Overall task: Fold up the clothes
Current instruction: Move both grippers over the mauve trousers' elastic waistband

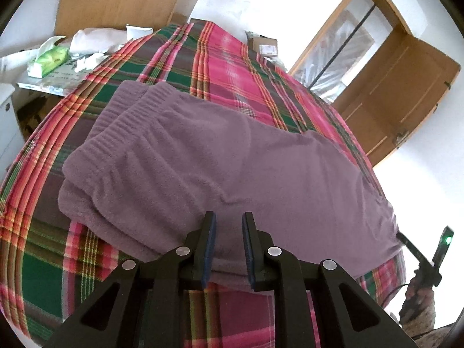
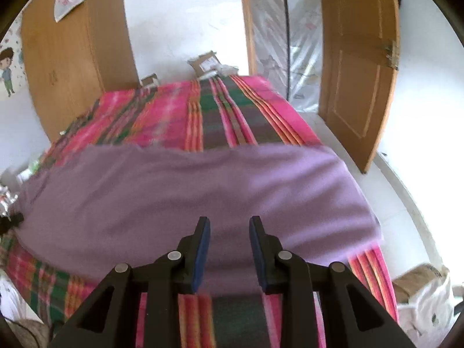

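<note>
**Purple garment flat on bed, both tongs open**

Purple fleece garment (image 1: pixel 220 156) lay folded across the plaid bedspread (image 1: pixel 208 58), reaching the near edge of the bed. Left tongs (image 1: pixel 229 217) and right tongs (image 2: pixel 230 221) hovered over that near hem, jaws apart, gripping nothing.

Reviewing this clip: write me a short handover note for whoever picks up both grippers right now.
Left gripper: open, empty, over the near edge of the purple garment.
Right gripper: open, empty, over the same garment's other end.
Garment lies across the plaid bedspread, ribbed cuffs stacked at the left end, apparently folded lengthwise once.
Left: probably fold it across into a compact stack; no other clothes are visible.
</note>
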A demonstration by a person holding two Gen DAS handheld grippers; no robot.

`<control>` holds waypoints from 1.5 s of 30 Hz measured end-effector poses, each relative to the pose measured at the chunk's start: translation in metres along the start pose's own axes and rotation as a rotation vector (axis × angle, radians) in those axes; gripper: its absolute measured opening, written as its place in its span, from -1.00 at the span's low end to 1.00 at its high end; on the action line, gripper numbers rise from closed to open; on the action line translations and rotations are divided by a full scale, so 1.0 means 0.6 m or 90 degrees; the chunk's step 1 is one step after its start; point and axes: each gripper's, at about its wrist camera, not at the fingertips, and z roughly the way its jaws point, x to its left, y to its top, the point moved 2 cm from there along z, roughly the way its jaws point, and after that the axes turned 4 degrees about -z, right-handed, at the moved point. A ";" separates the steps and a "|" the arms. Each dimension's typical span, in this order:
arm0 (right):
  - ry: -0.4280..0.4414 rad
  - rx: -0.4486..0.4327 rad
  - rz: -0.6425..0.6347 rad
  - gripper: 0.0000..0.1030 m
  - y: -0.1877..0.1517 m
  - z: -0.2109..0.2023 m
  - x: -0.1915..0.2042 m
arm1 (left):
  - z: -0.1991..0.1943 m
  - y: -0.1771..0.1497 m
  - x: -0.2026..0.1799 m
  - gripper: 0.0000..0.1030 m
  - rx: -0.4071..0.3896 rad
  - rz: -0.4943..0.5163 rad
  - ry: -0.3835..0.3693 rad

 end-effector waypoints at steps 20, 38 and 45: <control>0.029 0.115 0.024 -0.77 0.142 0.185 0.041 | -0.003 -0.004 0.009 -0.64 -0.009 -0.017 -0.019; 0.076 0.062 -0.113 -0.67 0.069 0.101 0.197 | -0.058 -0.013 0.056 -0.63 -0.057 -0.045 0.017; 0.189 0.031 -0.174 -0.63 0.074 0.066 0.302 | -0.106 0.025 0.102 -0.63 -0.119 -0.083 0.036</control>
